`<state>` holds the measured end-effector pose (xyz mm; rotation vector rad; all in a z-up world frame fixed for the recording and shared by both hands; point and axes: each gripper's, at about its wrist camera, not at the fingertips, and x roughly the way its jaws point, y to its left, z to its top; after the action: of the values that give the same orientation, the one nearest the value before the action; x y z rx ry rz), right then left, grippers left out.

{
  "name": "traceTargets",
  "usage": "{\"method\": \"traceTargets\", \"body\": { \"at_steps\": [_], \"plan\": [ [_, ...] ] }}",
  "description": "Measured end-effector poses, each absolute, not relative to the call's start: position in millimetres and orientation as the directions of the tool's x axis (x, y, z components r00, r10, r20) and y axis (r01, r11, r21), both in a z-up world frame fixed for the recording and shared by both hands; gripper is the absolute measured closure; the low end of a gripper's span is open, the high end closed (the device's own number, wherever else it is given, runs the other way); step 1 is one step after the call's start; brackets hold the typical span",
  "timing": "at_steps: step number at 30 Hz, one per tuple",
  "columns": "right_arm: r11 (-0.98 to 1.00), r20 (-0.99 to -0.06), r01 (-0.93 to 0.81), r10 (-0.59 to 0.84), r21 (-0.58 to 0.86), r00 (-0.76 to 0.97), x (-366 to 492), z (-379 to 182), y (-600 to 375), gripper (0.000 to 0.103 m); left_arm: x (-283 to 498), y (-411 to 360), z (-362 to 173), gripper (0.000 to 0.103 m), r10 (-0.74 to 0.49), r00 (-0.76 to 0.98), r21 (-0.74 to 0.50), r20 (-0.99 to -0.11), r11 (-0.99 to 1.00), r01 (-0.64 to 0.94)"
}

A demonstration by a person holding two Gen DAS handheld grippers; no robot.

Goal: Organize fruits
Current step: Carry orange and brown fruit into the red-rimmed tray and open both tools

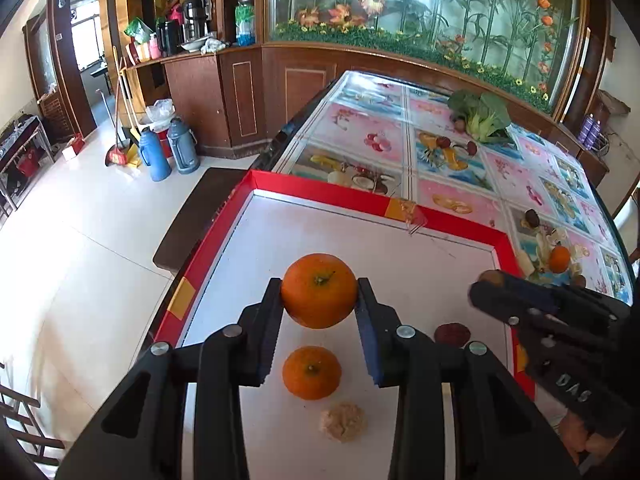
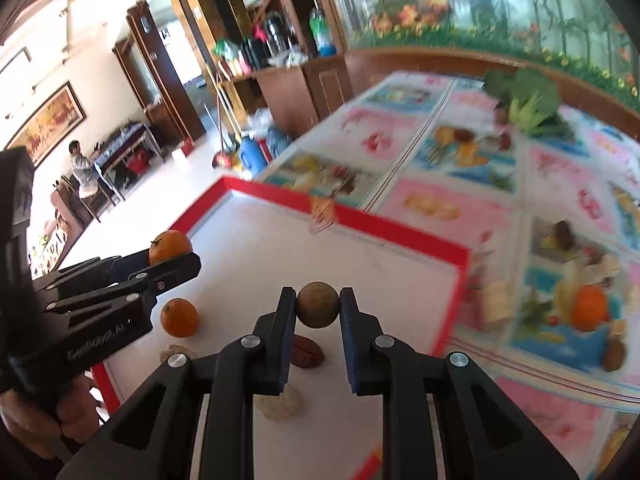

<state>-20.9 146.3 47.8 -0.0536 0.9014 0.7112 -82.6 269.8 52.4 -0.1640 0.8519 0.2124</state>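
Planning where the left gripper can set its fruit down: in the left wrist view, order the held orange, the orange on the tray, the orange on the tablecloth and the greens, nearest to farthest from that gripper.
1. Held orange, between the left gripper's fingers.
2. Tray orange, just below them.
3. Tablecloth orange, right, beyond the tray's rim.
4. Greens, far end of the table.

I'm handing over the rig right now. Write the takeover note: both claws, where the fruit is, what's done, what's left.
Left claw: shut on an orange, held above the red-rimmed tray.
Right claw: shut on a small brown round fruit, also over the tray.
On the tray: second orange, dark red fruit, pale lumpy item.
Left: set down both held fruits; another orange and small brown pieces wait on the tablecloth beyond the tray.
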Motion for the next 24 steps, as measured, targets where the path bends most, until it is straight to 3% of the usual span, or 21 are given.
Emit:
{"method": "traceTargets", "body": {
  "at_steps": [8, 16, 18, 19, 22, 24],
  "plan": [
    [0.776, -0.800, -0.580, 0.501, 0.246, 0.331, -11.0, 26.6, 173.7, 0.083, -73.8, 283.5, 33.1, 0.065, 0.119, 0.589, -0.064, -0.800, 0.958, -0.280],
    [0.772, -0.810, -0.591, 0.491, 0.233, 0.322, -10.3, 27.2, 176.8, 0.082, -64.3, 282.1, 24.3, 0.064, 0.140, 0.529, -0.025, -0.837, 0.956, -0.294],
    [0.765, -0.808, -0.596, 0.501, 0.244, 0.312, -10.8, 27.6, 176.0, 0.070, -63.8, 279.2, 24.4, 0.060, 0.144, 0.523, -0.015, -0.840, 0.958, -0.288],
    [0.759, -0.803, -0.599, 0.512, 0.257, 0.304, -10.7, 28.5, 174.8, 0.066, -63.6, 278.2, 24.2, 0.052, 0.139, 0.521, -0.019, -0.842, 0.958, -0.286],
    [0.755, -0.779, -0.601, 0.533, 0.262, 0.331, -12.1, 32.9, 163.9, 0.063, -63.6, 278.2, 25.2, 0.032, 0.157, 0.512, -0.009, -0.845, 0.951, -0.308],
    [0.740, -0.741, -0.603, 0.577, 0.298, 0.342, -12.5, 39.2, 150.0, 0.063, -66.4, 276.1, 29.8, 0.029, 0.172, 0.523, -0.003, -0.835, 0.948, -0.318]
  ]
}}
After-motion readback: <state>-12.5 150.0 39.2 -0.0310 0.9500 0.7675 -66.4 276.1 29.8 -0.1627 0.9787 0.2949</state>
